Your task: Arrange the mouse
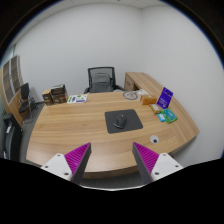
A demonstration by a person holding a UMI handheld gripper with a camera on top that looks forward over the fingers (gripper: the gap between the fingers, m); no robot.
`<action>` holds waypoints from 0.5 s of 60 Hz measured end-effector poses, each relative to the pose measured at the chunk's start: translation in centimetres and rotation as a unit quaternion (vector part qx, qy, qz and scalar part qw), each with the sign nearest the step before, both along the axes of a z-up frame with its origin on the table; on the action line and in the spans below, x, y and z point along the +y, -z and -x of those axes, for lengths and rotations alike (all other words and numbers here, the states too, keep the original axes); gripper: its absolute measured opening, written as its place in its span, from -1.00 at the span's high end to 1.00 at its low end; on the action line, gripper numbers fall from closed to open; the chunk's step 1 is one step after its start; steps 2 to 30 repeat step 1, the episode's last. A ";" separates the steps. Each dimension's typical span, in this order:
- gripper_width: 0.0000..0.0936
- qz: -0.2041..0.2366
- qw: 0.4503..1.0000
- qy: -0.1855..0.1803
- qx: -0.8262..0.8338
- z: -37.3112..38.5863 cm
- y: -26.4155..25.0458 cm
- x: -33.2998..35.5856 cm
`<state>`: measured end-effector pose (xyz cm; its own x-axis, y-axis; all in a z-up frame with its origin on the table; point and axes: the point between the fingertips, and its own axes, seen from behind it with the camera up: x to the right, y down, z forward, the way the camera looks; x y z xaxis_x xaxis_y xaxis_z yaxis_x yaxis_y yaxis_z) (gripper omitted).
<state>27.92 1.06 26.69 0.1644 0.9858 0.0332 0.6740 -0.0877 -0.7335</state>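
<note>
The tongs [110,160] are hovering above the near edge of a large curved light-wood bench [70,125], with their two fingers spread wide and nothing sitting between them. Each finger is showing its magenta pad [76,156] on the inner face.

Well beyond the fingers, a small dark computer mouse [124,121] is resting on a dark grey rectangular mouse mat [123,122] that is lying flat near the middle of the bench. The stretch of bench top between the fingers and the mat is bare wood.

To the right of the mat, a small teal and white object [167,116] is lying on the bench; what it is cannot be told. Just behind it, a purple upright card or box [165,97] is standing. Farther back, a round whitish item [131,95] is sitting near the far edge.

At the far left end, a flat white and green booklet or paper stack [76,98] is lying beside a brown cardboard box [57,95].

A black office chair [100,78] is standing behind the bench against the white wall. A second dark chair [24,96] is partly showing at the left side.
</note>
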 end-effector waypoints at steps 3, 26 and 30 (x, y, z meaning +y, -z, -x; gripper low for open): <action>-0.83 0.000 1.000 -0.001 0.001 0.0 -0.1 -0.1; -0.83 0.000 1.000 -0.001 0.001 0.0 -0.1 -0.1; -0.83 0.000 1.000 -0.001 0.001 0.0 -0.1 -0.1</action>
